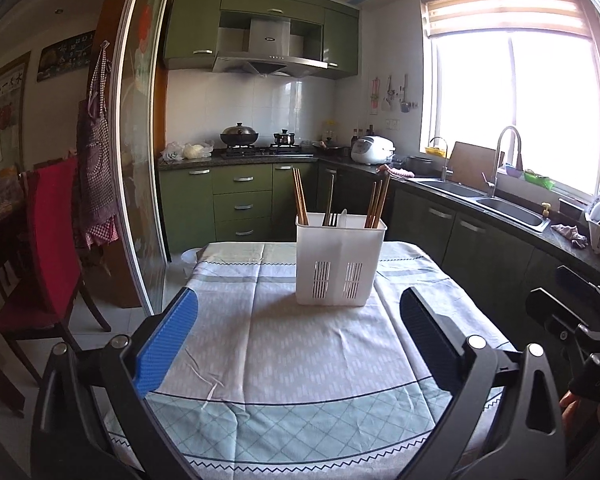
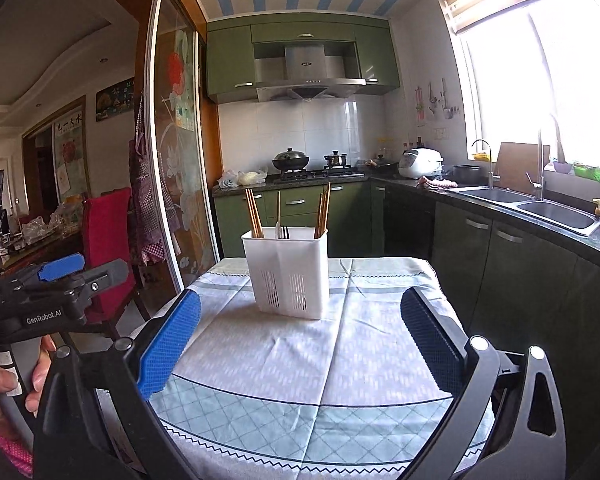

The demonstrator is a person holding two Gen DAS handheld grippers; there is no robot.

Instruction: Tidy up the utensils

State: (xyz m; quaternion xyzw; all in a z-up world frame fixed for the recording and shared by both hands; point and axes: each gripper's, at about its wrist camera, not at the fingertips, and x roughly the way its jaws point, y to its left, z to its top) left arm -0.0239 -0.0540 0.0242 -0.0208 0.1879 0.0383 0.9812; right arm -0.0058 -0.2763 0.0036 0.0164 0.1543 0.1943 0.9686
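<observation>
A white plastic utensil holder (image 1: pixel 340 264) stands upright on the table at its far middle. It also shows in the right wrist view (image 2: pixel 290 276). Wooden chopsticks (image 1: pixel 300 196) lean in its left compartment and more chopsticks (image 1: pixel 378 200) in its right one. A fork and a white spoon (image 1: pixel 336 216) stand in the middle. My left gripper (image 1: pixel 298 344) is open and empty, held above the near table, short of the holder. My right gripper (image 2: pixel 300 344) is open and empty, likewise short of the holder (image 2: pixel 290 276).
The table carries a checked blue and white cloth (image 1: pixel 292 360). A red chair (image 1: pixel 48 248) stands to the left by a glass sliding door (image 1: pixel 140 160). Green cabinets, a stove (image 1: pixel 260 148) and a double sink (image 1: pixel 484 200) run along the back and right.
</observation>
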